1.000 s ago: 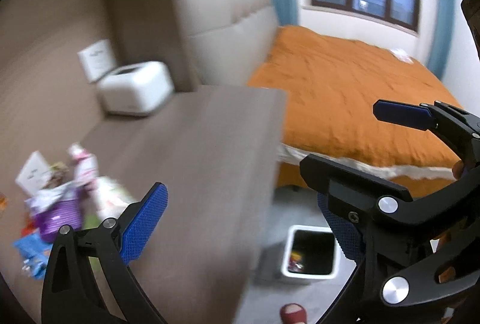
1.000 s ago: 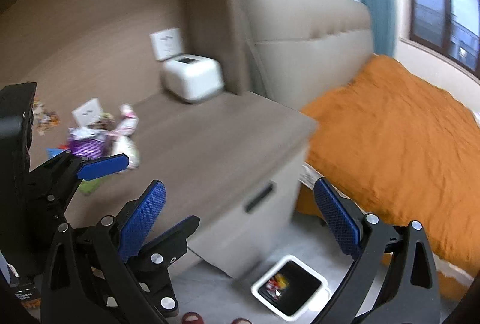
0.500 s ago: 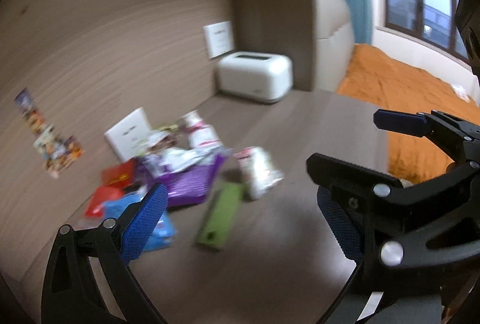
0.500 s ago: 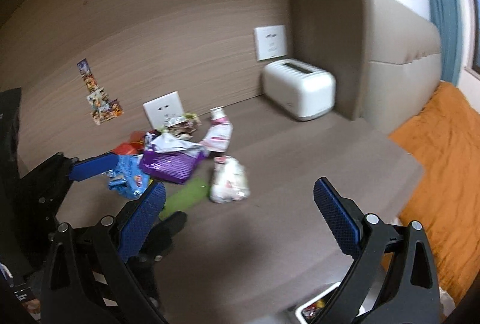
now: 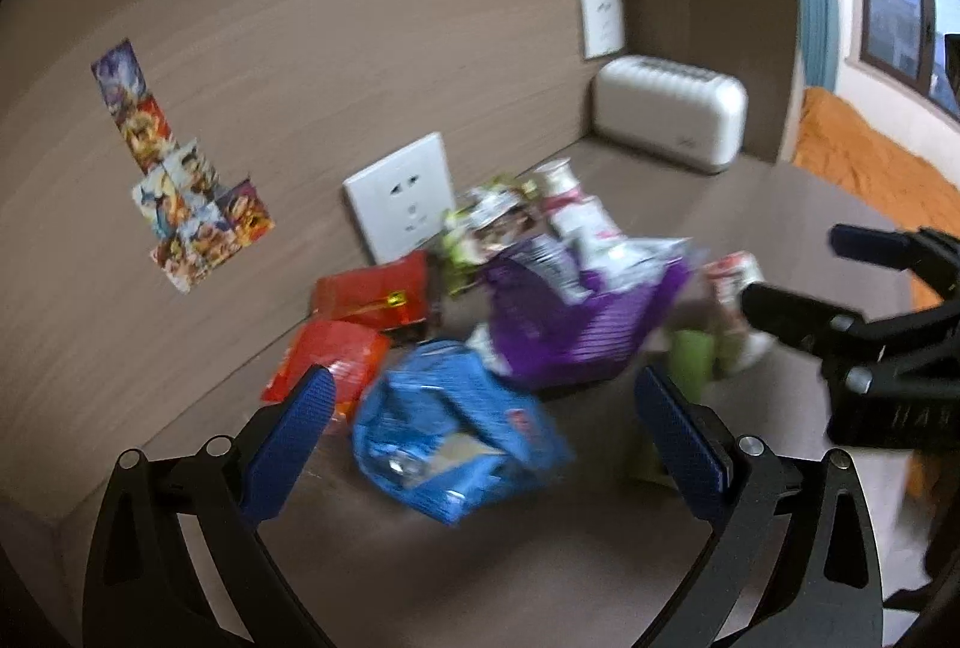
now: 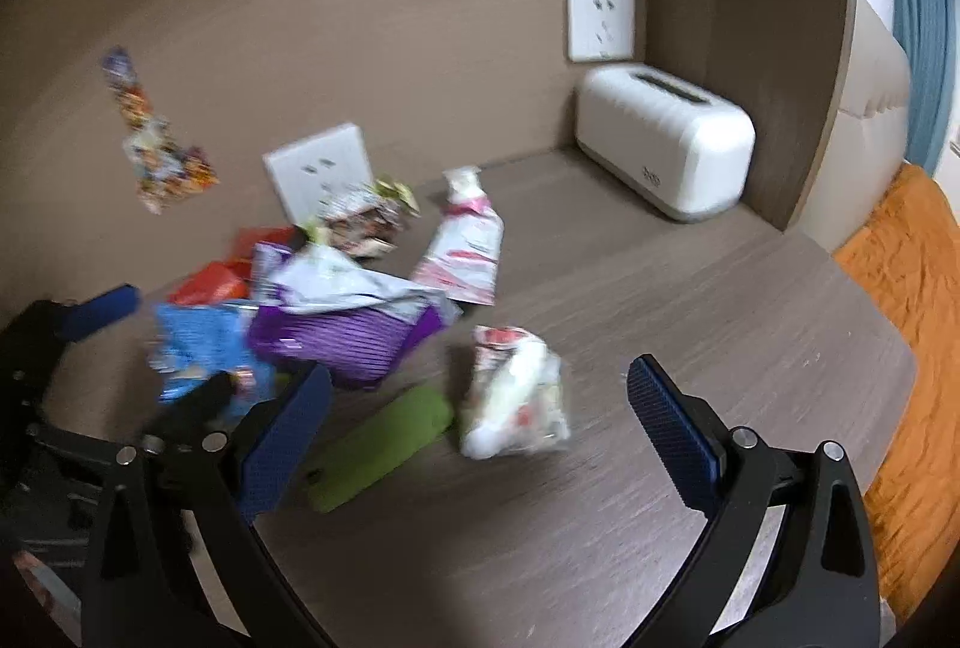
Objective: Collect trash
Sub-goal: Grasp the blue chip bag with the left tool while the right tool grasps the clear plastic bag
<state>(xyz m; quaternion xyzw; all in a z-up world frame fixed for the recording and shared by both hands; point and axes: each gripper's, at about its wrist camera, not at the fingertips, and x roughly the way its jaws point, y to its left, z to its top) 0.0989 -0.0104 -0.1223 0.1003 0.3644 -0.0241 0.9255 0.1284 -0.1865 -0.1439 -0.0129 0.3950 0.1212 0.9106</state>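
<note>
On the wooden top point(image 6: 690, 324), against the wall, a loose heap of trash: two red packets point(image 5: 366, 300), one blue bag point(image 5: 456, 438), one purple bag point(image 6: 342, 342), one green wrapper point(image 6: 384, 444), one white pouch point(image 6: 516, 396), one pink-and-white tube point(image 6: 468, 246); both tongs, left gripper point(image 5: 480, 426) and right gripper point(image 6: 480, 420), spread wide, empty, above it; likely trouble: crinkly film slipping out, neighbours dragged off the edge

surface: wooden tabletop point(image 6: 690, 300) | on it: wrapper pile point(image 6: 336, 312), green packet point(image 6: 384, 444), white toaster-like box point(image 6: 666, 147)
</note>
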